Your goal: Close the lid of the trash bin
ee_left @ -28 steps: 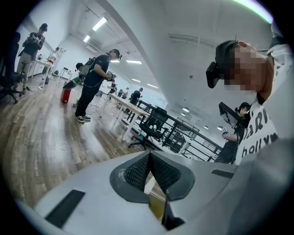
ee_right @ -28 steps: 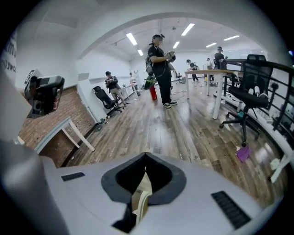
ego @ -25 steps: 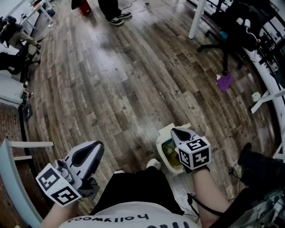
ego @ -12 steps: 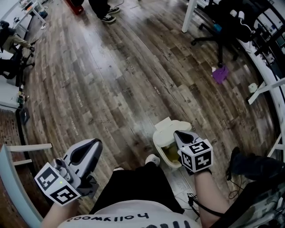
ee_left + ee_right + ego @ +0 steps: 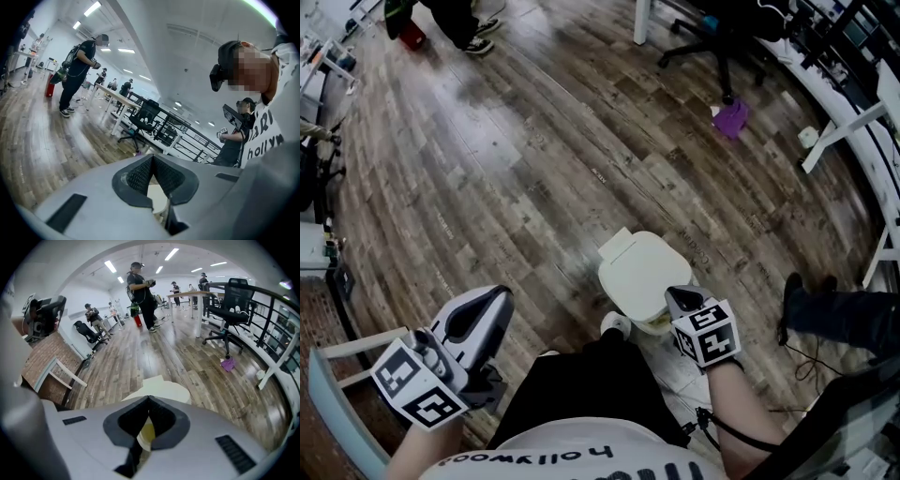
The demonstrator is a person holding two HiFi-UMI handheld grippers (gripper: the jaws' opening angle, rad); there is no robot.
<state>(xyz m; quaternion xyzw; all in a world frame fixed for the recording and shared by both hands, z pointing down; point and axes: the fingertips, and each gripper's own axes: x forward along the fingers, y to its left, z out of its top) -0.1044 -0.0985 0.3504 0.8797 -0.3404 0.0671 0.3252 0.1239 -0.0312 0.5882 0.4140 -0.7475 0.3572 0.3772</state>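
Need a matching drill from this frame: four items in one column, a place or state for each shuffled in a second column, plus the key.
Column 1
1. lid
2. left gripper
3. right gripper
4. purple object

Column 2
A. on the floor, near the white desk leg
B. jaws together, at the near edge of the trash bin
C. cream, down over the trash bin
D. jaws together, off to the person's left, away from the trash bin

Pairs: 1-C, 2-D, 3-B, 4-A
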